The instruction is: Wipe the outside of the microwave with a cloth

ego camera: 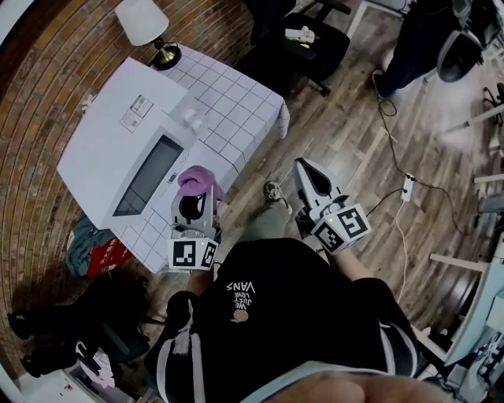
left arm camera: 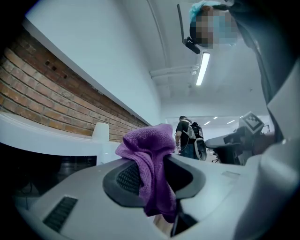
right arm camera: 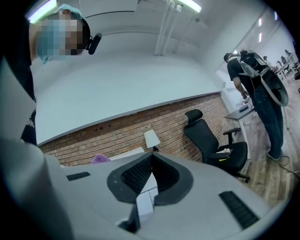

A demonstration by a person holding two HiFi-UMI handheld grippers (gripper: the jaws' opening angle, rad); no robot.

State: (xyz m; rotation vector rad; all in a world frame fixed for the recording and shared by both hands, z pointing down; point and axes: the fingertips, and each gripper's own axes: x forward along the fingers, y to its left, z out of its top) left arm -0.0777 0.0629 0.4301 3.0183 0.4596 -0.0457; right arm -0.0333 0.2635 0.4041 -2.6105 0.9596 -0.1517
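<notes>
Cloth [left arm camera: 151, 161], purple and bunched, is clamped between the jaws of the left hand-held gripper [left arm camera: 153, 177]. The jaws are closed down onto it. One fold stands up above the jaw tips and the rest hangs down between them.

In the head view this hand-held gripper is at the near right corner of the white microwave [ego camera: 110, 134]. The purple bundle is just beside the right end of the front, next to the dark door window. Whether the fabric touches the casing cannot be told from any view.

The microwave stands on a counter [ego camera: 240, 118] under a white cover with a tile pattern, close to a brick wall [ego camera: 47, 86]. A lamp with a white shade [ego camera: 144, 22] stands on the counter behind it.

The right hand-held gripper [right arm camera: 150, 161] is held well apart from the counter, over the wooden floor [ego camera: 378, 149]. Its jaws are pressed together at the tips with nothing between them.

A black office chair [ego camera: 303, 43] stands beyond the counter, and another person [right arm camera: 260, 89] stands at a desk farther off.
</notes>
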